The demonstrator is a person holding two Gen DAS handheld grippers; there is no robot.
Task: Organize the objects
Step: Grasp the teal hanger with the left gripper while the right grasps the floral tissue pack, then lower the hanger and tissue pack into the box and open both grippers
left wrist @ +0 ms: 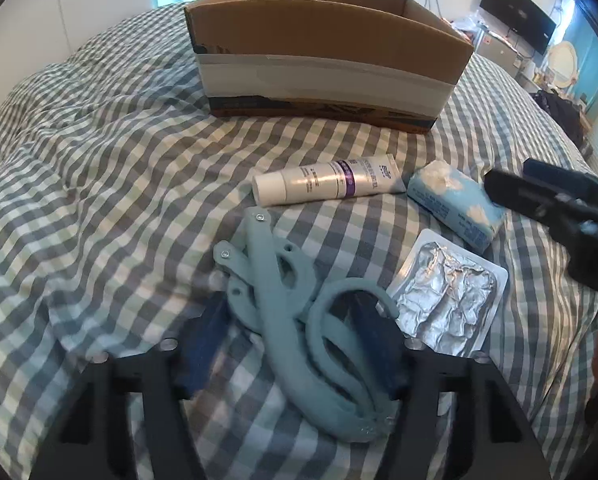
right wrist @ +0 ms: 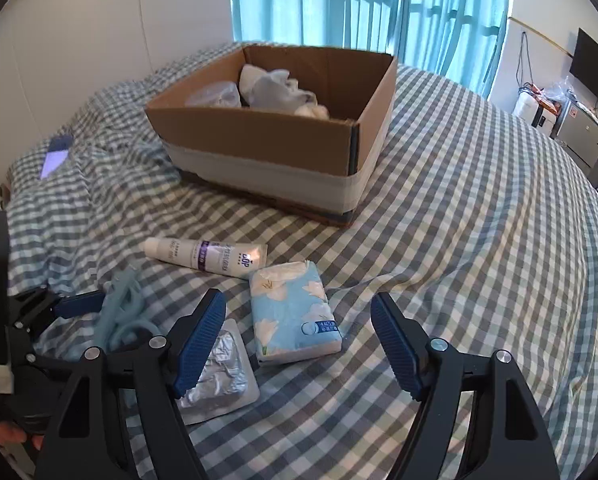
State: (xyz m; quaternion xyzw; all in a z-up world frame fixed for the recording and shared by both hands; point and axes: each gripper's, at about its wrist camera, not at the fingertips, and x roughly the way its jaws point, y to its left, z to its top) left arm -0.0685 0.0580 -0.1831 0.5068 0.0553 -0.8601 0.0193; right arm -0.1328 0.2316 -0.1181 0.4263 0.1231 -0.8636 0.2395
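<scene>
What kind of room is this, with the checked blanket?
Most likely a bedroom. The things lie on a bed with a checked cover, teal curtains hang over a window behind it, and a dark screen is mounted on the far wall. A cardboard box sits on the bed.

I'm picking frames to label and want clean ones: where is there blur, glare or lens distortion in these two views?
Left wrist view: fisheye bends the checked bedspread, dark vignette in the corners, the left gripper near the lens is soft, and the foil pack glints. Right wrist view: same barrel distortion, backlight through the teal curtain, the cardboard box sharp, and a small highlight on the white tube.
</scene>
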